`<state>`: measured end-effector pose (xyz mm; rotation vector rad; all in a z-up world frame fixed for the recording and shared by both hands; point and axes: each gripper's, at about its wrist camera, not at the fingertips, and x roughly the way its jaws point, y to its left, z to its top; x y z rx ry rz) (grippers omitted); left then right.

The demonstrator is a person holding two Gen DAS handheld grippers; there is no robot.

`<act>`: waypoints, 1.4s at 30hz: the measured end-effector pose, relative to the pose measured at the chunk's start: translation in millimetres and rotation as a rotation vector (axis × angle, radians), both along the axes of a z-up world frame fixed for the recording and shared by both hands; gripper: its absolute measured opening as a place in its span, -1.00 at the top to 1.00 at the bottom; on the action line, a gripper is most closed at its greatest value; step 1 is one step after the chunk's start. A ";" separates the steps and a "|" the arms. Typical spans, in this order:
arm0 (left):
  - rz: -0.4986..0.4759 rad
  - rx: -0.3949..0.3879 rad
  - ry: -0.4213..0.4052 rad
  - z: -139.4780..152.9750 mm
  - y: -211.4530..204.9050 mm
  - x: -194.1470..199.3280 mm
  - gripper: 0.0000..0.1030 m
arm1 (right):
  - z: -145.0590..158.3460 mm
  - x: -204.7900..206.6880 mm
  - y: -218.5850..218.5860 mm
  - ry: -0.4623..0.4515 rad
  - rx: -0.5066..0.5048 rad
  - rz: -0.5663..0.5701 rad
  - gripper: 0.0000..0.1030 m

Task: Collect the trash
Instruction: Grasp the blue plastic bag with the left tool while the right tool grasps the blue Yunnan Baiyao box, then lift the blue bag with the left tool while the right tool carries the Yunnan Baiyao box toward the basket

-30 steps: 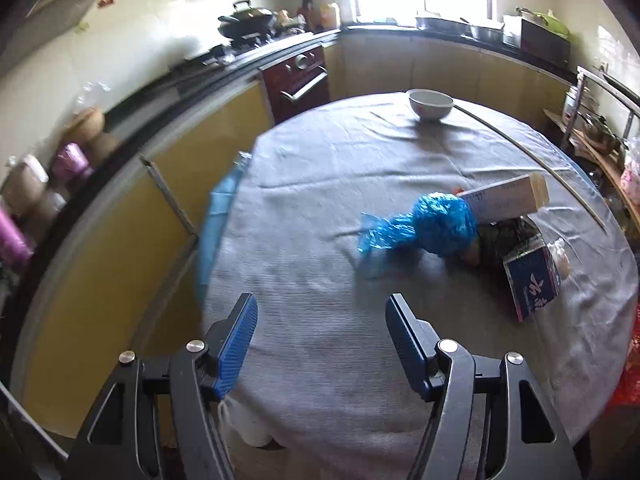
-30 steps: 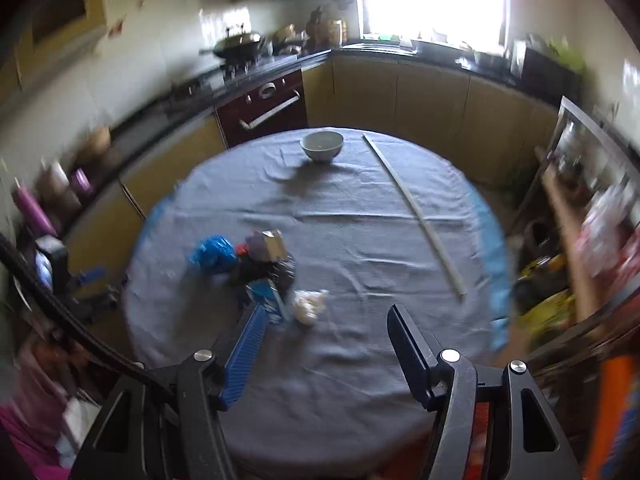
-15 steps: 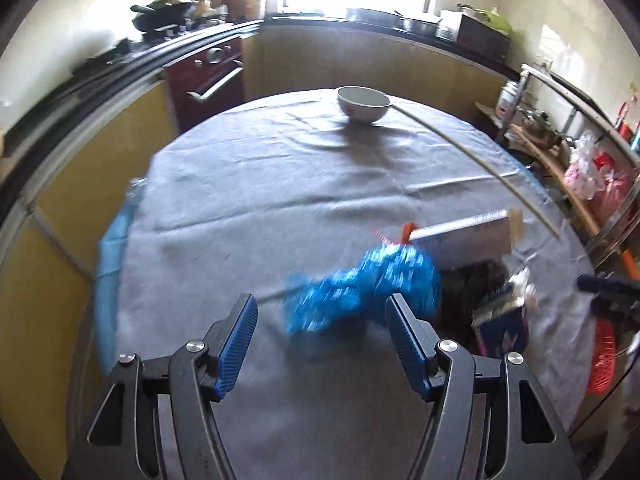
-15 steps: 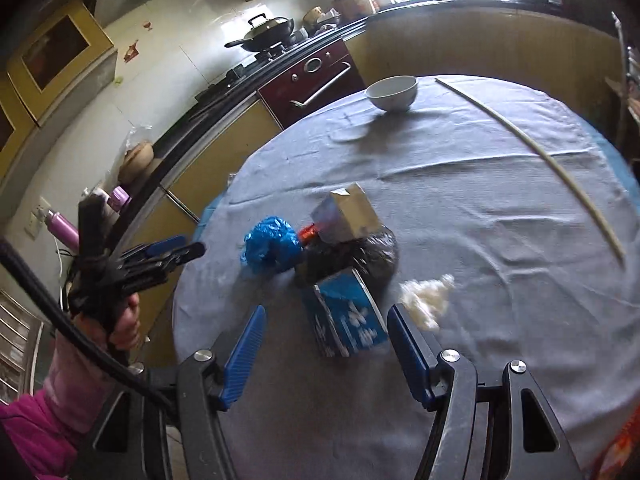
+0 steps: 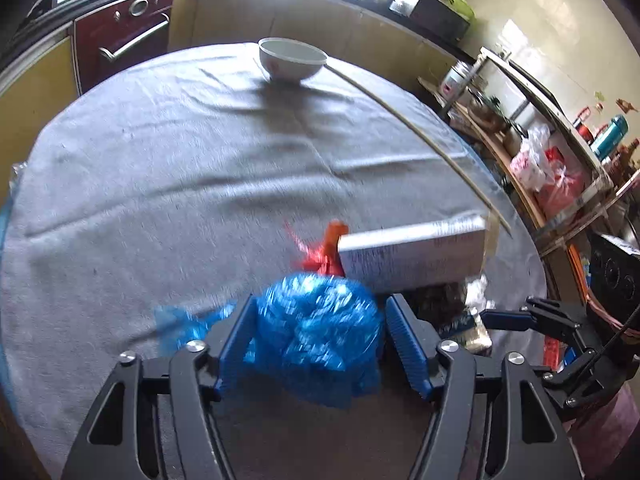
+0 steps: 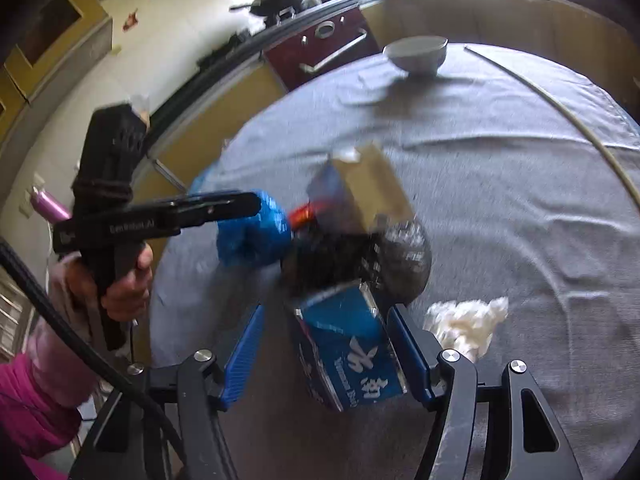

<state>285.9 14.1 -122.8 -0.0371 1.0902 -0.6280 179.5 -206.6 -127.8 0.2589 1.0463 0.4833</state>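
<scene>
A crumpled blue plastic bag (image 5: 316,332) lies on the grey round table between the fingers of my open left gripper (image 5: 320,344); it also shows in the right wrist view (image 6: 256,228). Behind it lie a red scrap (image 5: 324,248), a long grey carton (image 5: 412,256) and a dark bag (image 6: 360,252). A small blue carton (image 6: 348,352) lies between the fingers of my open right gripper (image 6: 324,356). A white crumpled tissue (image 6: 464,320) lies to its right.
A white bowl (image 5: 292,58) stands at the far side of the table (image 5: 160,168). A long thin stick (image 5: 420,136) lies along the right. Kitchen counters and an oven (image 5: 124,44) ring the table. A cluttered shelf (image 5: 552,168) stands at right.
Both grippers have moved in toward the trash pile. The blue bag now lies between the left fingers and the blue carton between the right fingers.
</scene>
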 end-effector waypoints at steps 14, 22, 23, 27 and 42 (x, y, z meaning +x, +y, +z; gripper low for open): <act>-0.056 0.012 -0.006 0.5 40.5 -100.6 -0.29 | -6.2 -27.4 32.3 -0.013 -0.081 0.056 -0.30; -0.015 0.047 -0.030 3.0 46.4 -111.1 -0.41 | -20.1 -26.7 37.9 0.028 -0.075 -0.042 0.10; -0.016 0.049 -0.034 2.6 45.6 -112.2 -0.41 | -18.4 -30.3 36.5 0.023 -0.077 -0.050 0.10; -0.011 0.065 -0.047 -2.4 37.1 -113.2 -0.42 | -12.9 -52.0 20.8 0.008 -0.041 -0.083 0.11; 0.053 0.080 -0.151 10.2 10.8 -141.3 0.02 | 15.6 -145.8 -66.6 -0.096 0.137 -0.300 0.11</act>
